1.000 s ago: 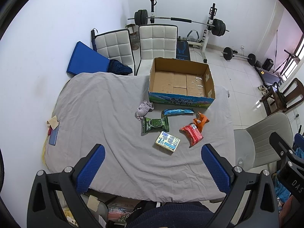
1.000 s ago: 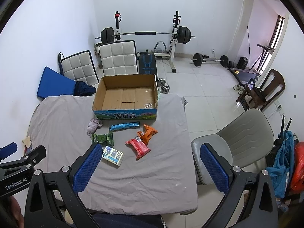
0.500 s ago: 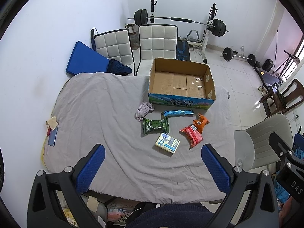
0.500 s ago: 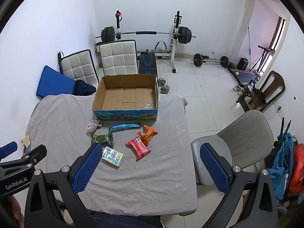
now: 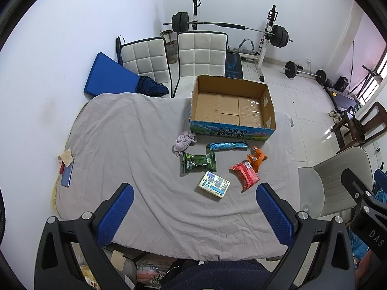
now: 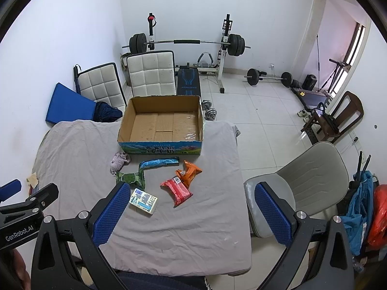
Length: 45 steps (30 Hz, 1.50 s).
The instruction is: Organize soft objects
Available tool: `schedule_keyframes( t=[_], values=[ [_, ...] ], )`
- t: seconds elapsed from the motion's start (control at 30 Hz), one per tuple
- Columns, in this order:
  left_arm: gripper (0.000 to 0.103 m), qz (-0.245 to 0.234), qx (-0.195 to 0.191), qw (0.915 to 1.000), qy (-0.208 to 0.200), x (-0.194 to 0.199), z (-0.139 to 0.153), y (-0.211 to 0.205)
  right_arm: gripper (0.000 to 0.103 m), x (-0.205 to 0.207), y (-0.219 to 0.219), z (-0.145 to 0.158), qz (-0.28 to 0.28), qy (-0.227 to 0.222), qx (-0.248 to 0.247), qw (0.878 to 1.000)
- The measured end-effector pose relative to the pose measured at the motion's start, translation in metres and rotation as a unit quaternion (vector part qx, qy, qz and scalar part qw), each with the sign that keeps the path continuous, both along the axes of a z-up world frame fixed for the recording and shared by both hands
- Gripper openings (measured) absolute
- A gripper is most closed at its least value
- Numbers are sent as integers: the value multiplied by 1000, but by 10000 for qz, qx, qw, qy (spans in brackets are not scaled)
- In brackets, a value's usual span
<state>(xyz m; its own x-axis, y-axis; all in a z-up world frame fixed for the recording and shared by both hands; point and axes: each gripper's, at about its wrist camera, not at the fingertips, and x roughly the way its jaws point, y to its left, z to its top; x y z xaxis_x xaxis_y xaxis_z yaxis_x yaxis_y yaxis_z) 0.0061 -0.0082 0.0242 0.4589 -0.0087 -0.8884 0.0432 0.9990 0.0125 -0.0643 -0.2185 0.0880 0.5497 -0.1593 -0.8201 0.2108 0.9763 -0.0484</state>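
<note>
Above the near edge of the grey-sheeted table [image 5: 125, 145], the left gripper [image 5: 194, 213] hangs with its blue-padded fingers [image 5: 116, 213] spread wide and nothing between them; the right gripper [image 6: 189, 211] is likewise spread wide and empty, its left pad crossing in front of part of the white packet [image 6: 144, 199]. The right view catches the left tool's black body marked "GenRobot.AI"; the left view shows the letters "DAS" on the other tool at the frame's right edge. Compared with a second ago both views have barely shifted, the packets sitting a touch higher in frame and nothing on the table displaced. The soft things lie loosely grouped just in front of the open cardboard box [image 5: 269, 107], whose blue front panel carries Chinese characters: a crumpled lilac cloth [image 5: 183, 142] near its left corner, a long blue packet [image 5: 228, 145], a green packet [image 5: 198, 163], the white packet with a barcode and blue print, a red packet [image 5: 244, 176] touching an orange packet [image 5: 256, 158]. A phone [image 5: 65, 175] lies at the table's left edge. Beyond stand two white quilted chairs [image 6: 151, 73], a blue mat [image 5: 108, 76], a barbell rack [image 6: 186, 42], and a grey chair [image 6: 312, 171] beside the table.
</note>
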Motion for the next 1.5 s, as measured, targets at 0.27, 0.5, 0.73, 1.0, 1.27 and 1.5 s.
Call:
schedule_keyframes(
  t=[0.27, 0.5, 0.73, 1.0, 1.27, 1.5],
  values=[
    [103, 6, -8, 10000, -2, 3, 0, 1, 103, 4, 1, 2, 20, 2, -11, 10000],
    [103, 149, -151, 9995, 232, 30, -25, 11, 103, 28, -9, -23, -32, 167, 185, 9997],
    [103, 673, -598, 9869, 1339, 92, -131, 24, 103, 90, -47, -124, -145, 914, 605, 9939],
    [103, 1420, -1863, 9264, 2947, 118, -279, 19, 103, 158, -58, -281, 433, 2136, 551, 9744],
    [96, 2185, -2430, 8681, 3737, 133, -386, 2, 101, 197, -47, -388, 943, 2940, 518, 9497],
    [69, 2354, -2232, 8675, 3771, 138, -417, -9, 94, 215, -44, -444, 966, 3327, 1018, 9326]
  ],
)
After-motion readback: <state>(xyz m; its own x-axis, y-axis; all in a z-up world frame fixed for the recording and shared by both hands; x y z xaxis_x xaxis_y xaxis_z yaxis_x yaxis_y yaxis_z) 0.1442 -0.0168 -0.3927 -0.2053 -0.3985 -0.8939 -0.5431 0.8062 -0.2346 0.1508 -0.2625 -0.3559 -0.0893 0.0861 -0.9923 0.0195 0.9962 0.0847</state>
